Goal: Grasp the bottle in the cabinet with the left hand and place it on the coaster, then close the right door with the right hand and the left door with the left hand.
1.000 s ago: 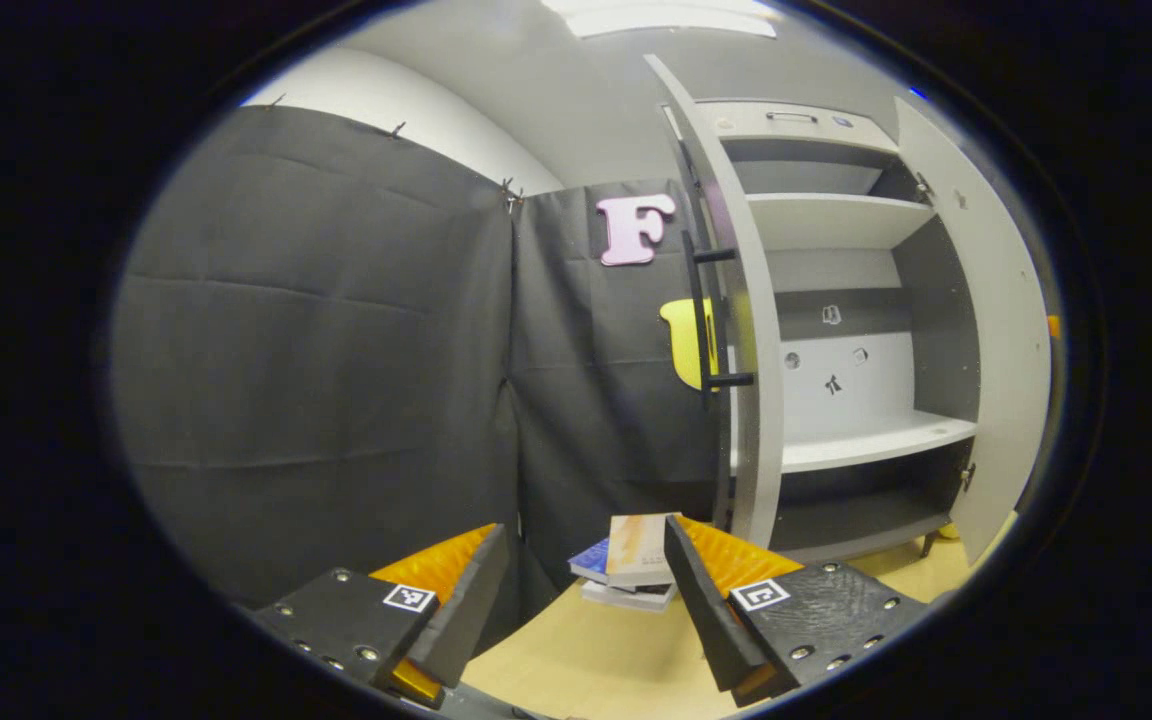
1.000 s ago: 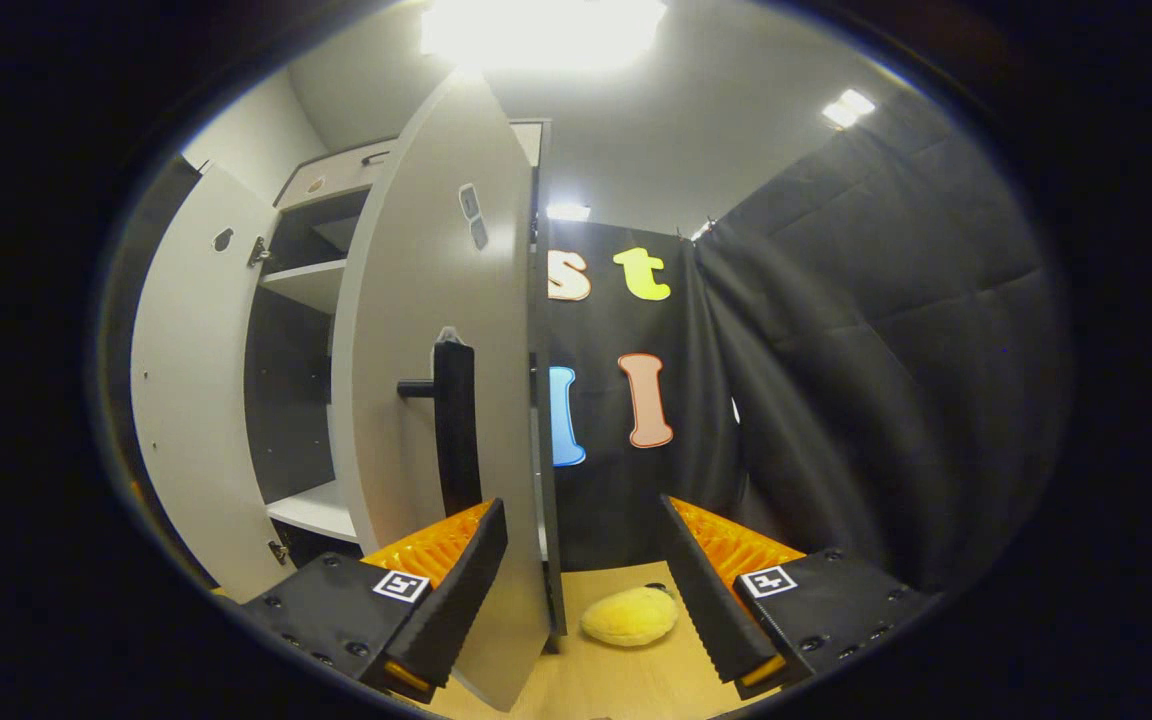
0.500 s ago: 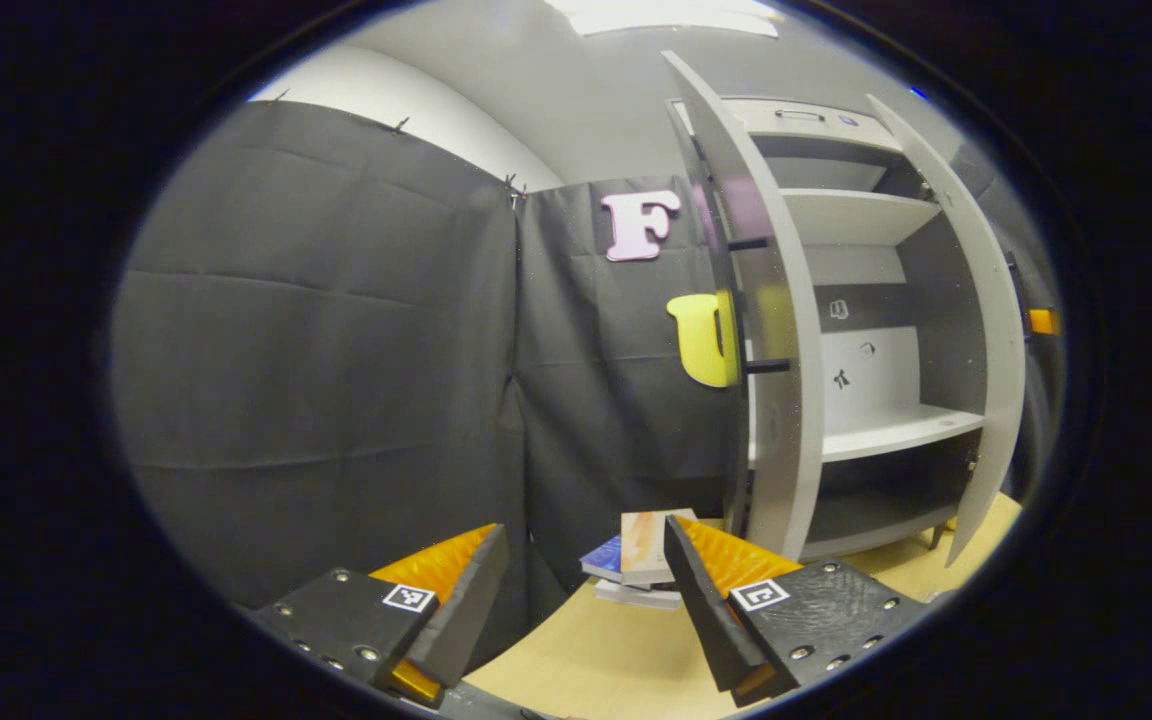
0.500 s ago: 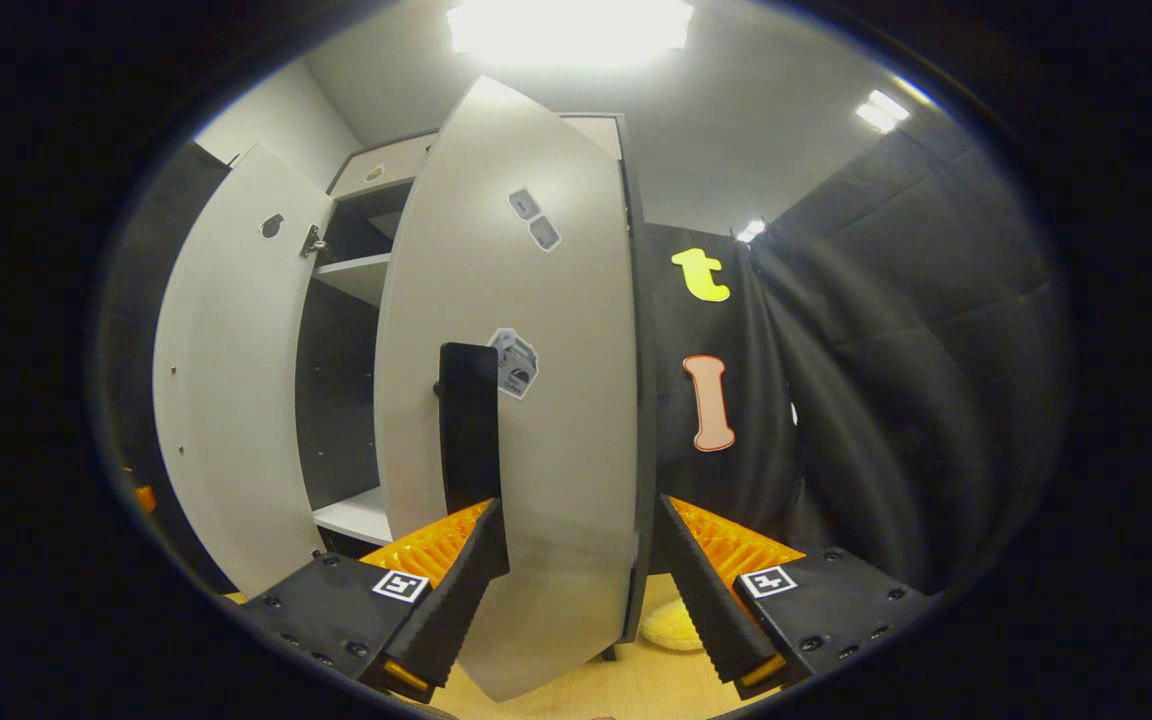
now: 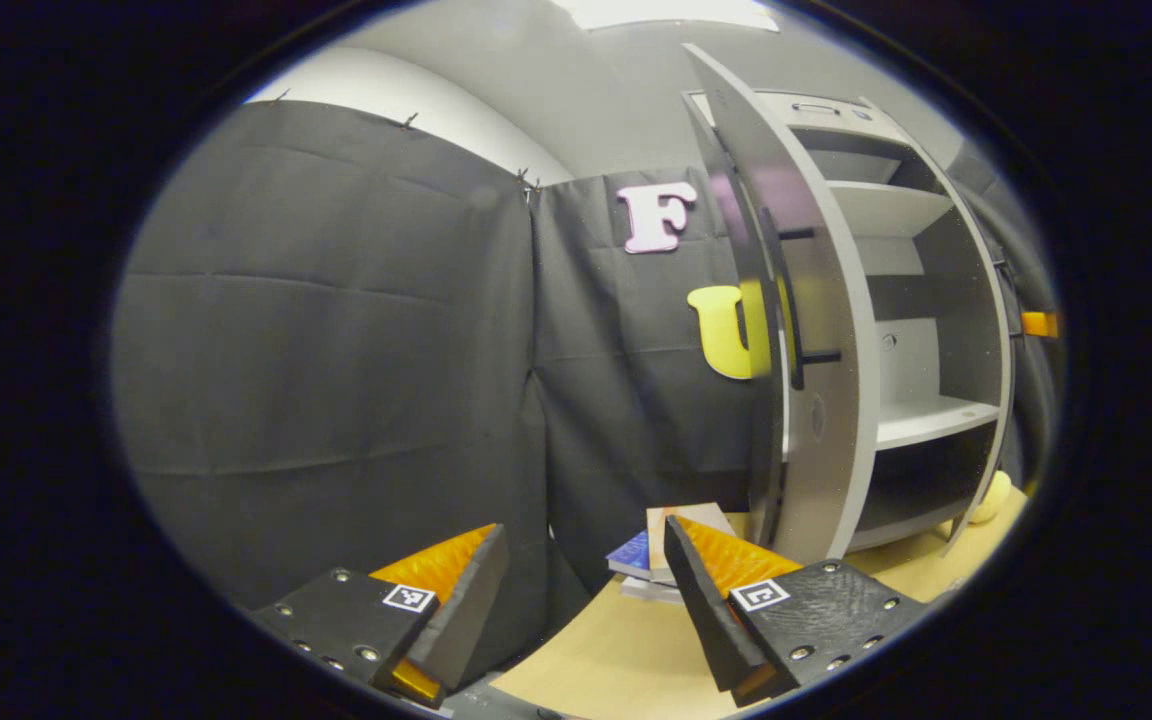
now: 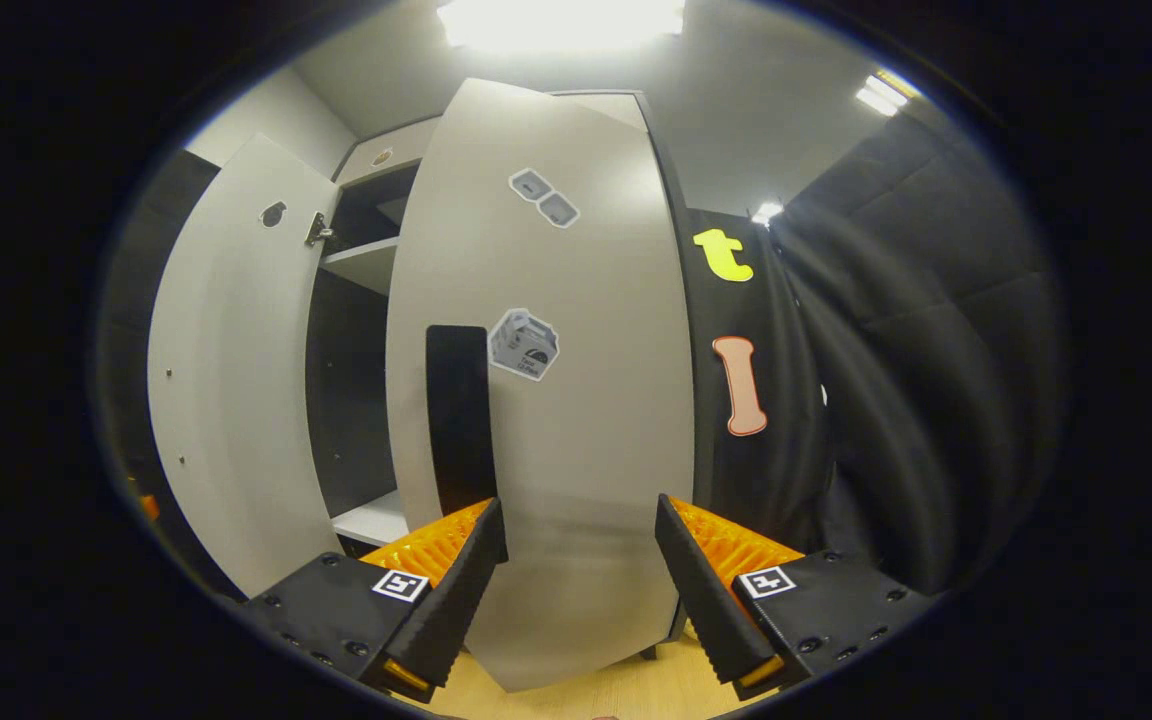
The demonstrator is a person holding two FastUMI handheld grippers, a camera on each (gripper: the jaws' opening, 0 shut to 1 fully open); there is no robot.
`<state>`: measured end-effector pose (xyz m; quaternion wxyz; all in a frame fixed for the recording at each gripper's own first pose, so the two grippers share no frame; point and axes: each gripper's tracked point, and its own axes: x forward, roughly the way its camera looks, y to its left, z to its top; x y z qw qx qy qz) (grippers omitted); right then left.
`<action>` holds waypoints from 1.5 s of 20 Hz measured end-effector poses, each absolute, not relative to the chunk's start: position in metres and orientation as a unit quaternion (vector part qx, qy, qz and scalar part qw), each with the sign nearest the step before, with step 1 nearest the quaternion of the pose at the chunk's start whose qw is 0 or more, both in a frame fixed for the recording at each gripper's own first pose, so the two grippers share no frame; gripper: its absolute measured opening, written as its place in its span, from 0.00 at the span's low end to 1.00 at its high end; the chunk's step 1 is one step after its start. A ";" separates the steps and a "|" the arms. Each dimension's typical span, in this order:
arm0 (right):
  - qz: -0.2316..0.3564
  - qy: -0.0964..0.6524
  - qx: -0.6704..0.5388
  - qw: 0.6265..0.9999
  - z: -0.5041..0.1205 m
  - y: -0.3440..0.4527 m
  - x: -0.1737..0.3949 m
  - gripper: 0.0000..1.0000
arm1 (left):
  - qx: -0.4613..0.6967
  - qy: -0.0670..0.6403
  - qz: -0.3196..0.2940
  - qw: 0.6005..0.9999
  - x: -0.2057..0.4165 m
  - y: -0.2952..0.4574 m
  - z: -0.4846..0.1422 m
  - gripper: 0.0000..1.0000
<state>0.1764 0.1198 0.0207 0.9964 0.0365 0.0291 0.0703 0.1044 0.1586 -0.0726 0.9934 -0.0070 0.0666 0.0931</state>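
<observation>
In the right gripper view, the right gripper (image 6: 576, 575) is seen with its fingers spread apart and nothing held between them. The right door (image 6: 546, 400) of the cabinet (image 6: 376, 160) stands directly ahead of the fingers, its grey outer face turned toward them and spanning the gap above them; whether either finger touches the panel cannot be told. A black handle (image 6: 458, 420) runs upright on that door just above the left finger, and stickers (image 6: 524, 344) are fixed to the panel higher up. Beyond the left finger the left door (image 6: 231, 380) is swung wide, with a white shelf (image 6: 371, 520) showing in the dark gap between the two doors.

In the left gripper view, the left gripper (image 5: 581, 590) is likewise released (fingers parted, nothing grasped). The left door is viewed nearly edge-on above and beyond the right finger, and the open interior with its shelves lies further to that side. A small stack of books (image 5: 661, 555) rests on the desk (image 5: 616, 655) between the fingers, just beside the right one. The bottle and the coaster cannot be made out.
</observation>
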 end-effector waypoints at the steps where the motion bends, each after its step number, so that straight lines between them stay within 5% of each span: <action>1: 0.064 0.027 0.038 0.997 0.022 0.114 0.174 0.97 | -0.006 0.067 0.091 0.994 0.109 0.158 -0.070 0.96; 13: -0.031 0.029 0.026 0.999 0.015 0.008 0.123 0.98 | -0.054 0.012 0.056 0.997 0.183 0.141 0.015 0.91; 15: -0.045 0.034 0.037 0.998 0.011 -0.007 0.114 0.98 | -0.062 -0.005 0.053 0.997 0.190 0.137 0.034 0.96; 18: -0.060 0.031 0.046 0.997 0.010 -0.025 0.099 0.97 | -0.074 -0.010 0.014 0.997 0.192 0.107 0.038 0.96; 30: -0.074 0.046 0.056 0.995 -0.006 -0.064 0.069 0.97 | -0.056 -0.012 0.013 0.998 0.192 0.092 0.046 0.96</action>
